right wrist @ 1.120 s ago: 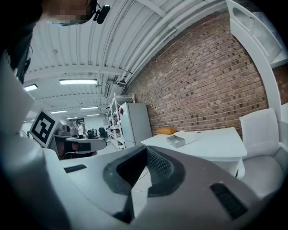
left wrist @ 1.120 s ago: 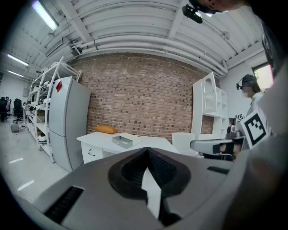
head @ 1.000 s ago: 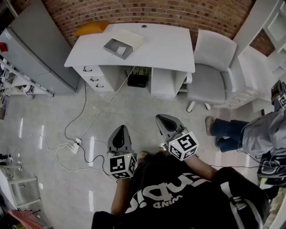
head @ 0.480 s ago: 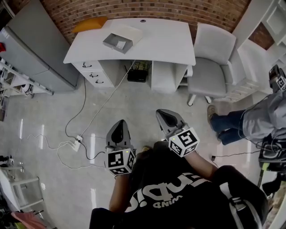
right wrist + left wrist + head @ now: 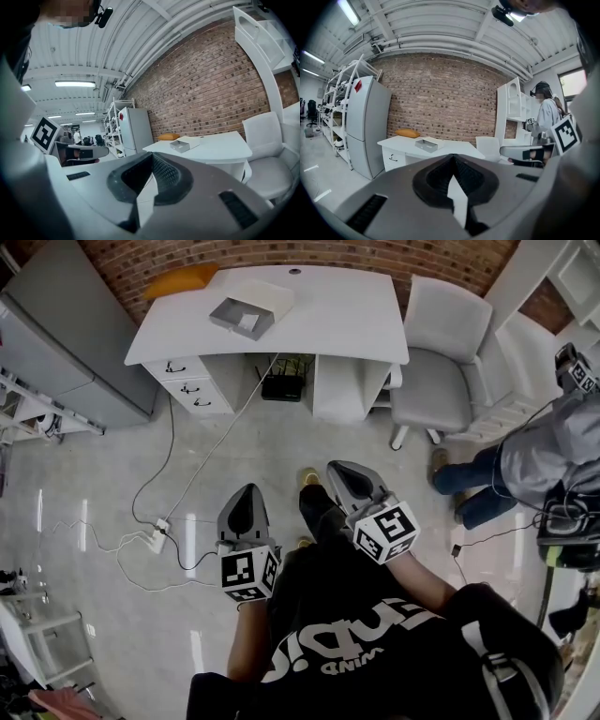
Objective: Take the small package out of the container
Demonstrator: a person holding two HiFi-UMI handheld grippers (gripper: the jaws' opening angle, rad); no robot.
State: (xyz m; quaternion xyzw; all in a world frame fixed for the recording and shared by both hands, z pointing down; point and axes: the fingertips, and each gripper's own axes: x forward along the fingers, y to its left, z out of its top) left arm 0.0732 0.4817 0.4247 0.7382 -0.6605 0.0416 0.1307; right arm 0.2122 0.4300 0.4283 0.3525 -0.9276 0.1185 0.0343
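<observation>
Container (image 5: pixel 242 315): we find it at eleven o'clock in the head view, on the desk top near the back left corner. It is a shallow, open grey tray with straight walls, and a flat white boxy piece touches its far side.
Small package: a pale patch lies inside the tray, but it is too small for us to call it the package.
Desk (image 5: pixel 337 320): smooth white rectangular top, with drawers with dark handles under its left end.
Left gripper (image 5: pixel 246 495): we hold it at seven o'clock, low over the floor and well apart from the desk. The shell is matte grey and rounded. The dark ribbed pads are pressed together with nothing between them.
Right gripper (image 5: pixel 337 472): at five o'clock, just beside the left one. It has the same grey shell, and its ribbed pads meet along a thin seam and hold nothing.
Marker cubes: one white cube printed with black squares sits at the rear of each gripper.
Cushion (image 5: pixel 178 280): orange and soft, at the desk's back left edge.
Chair (image 5: pixel 439 357): pale and padded, at one o'clock, beside the desk.
Floor (image 5: pixel 84 484): glossy light tiles, crossed by a thin cable.
Wall (image 5: pixel 375 257): rough red brick, at twelve o'clock.
</observation>
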